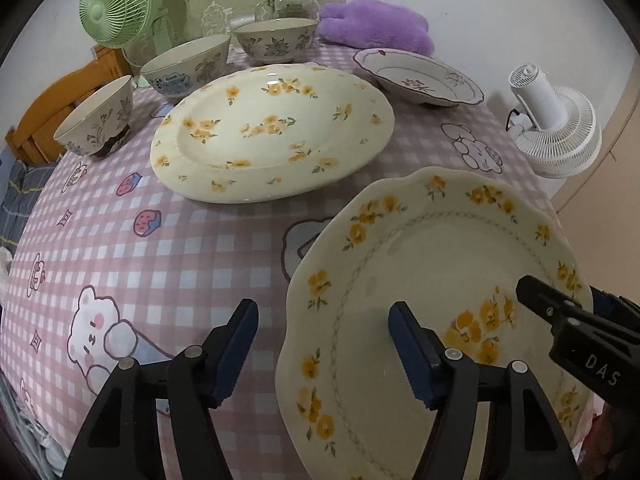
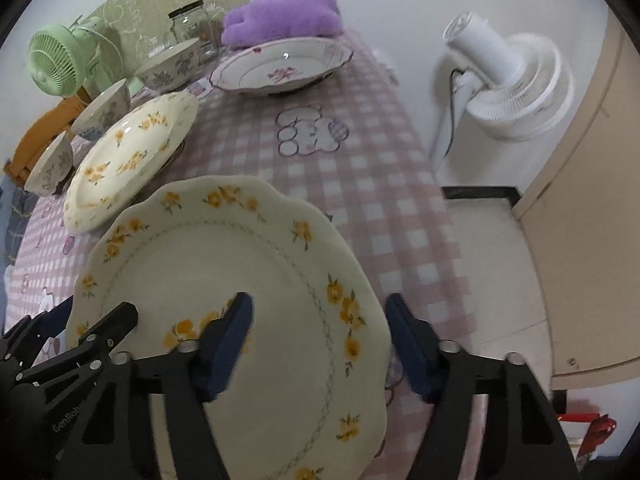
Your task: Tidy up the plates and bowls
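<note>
A scalloped cream plate with yellow flowers (image 1: 432,280) (image 2: 240,280) is at the table's near right, tilted up off the cloth. My left gripper (image 1: 323,352) is open, its jaws straddling the plate's left rim. My right gripper (image 2: 318,344) is open, its jaws straddling the plate's right rim; it shows in the left wrist view (image 1: 560,312). A larger oval cream plate with yellow flowers (image 1: 272,132) (image 2: 128,156) lies at mid-table. A white plate with purple trim (image 1: 420,76) (image 2: 280,66) sits far right. Three floral bowls (image 1: 96,120) (image 1: 188,66) (image 1: 276,38) line the far left.
A green fan (image 1: 120,4), a glass jar (image 1: 290,0) and a purple plush (image 1: 376,24) stand at the back. A white fan (image 1: 560,128) (image 2: 504,76) stands off the table's right edge. A beige cabinet (image 2: 592,200) is further right. A wooden chair (image 1: 52,100) is at the left.
</note>
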Available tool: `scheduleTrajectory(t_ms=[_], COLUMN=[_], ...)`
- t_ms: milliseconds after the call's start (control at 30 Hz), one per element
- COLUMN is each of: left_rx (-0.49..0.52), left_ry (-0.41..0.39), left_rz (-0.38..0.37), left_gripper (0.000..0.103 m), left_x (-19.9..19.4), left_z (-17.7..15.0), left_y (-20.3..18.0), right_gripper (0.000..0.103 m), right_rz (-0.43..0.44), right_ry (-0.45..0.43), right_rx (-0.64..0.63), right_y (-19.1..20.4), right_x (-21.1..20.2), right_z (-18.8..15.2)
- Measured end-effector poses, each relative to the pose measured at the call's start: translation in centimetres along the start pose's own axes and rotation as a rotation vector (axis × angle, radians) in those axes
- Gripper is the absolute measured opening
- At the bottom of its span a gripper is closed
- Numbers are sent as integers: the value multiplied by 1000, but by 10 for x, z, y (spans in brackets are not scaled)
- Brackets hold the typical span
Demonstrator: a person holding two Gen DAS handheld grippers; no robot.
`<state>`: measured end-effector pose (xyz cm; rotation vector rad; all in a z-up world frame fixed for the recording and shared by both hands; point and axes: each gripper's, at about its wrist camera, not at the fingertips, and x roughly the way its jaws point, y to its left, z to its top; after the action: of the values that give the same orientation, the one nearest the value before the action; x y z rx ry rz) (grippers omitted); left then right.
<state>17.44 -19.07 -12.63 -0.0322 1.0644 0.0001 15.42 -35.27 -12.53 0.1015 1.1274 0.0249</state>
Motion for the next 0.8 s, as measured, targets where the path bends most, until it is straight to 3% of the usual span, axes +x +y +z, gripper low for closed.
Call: scheduleTrajectory(t_ms=[167,367,467,800], left_rx=[32,41,96,111], left_ry=[-2,8,15,0], left_rz=[-34,-53,-61,-110], left_gripper=[60,59,67,67], left_x=[2,2,0,-15], left_z=[3,7,6,3], left_y=[-8,-8,-14,25], right_gripper=[65,65,65,65], right_rz=[8,-8,-41,-87], right_ry=[11,22,19,-5], right_rx=[-14,-10,-5,6], right_y=[3,5,8,45], right_x=[5,6,4,-10], right_z=[2,5,6,1])
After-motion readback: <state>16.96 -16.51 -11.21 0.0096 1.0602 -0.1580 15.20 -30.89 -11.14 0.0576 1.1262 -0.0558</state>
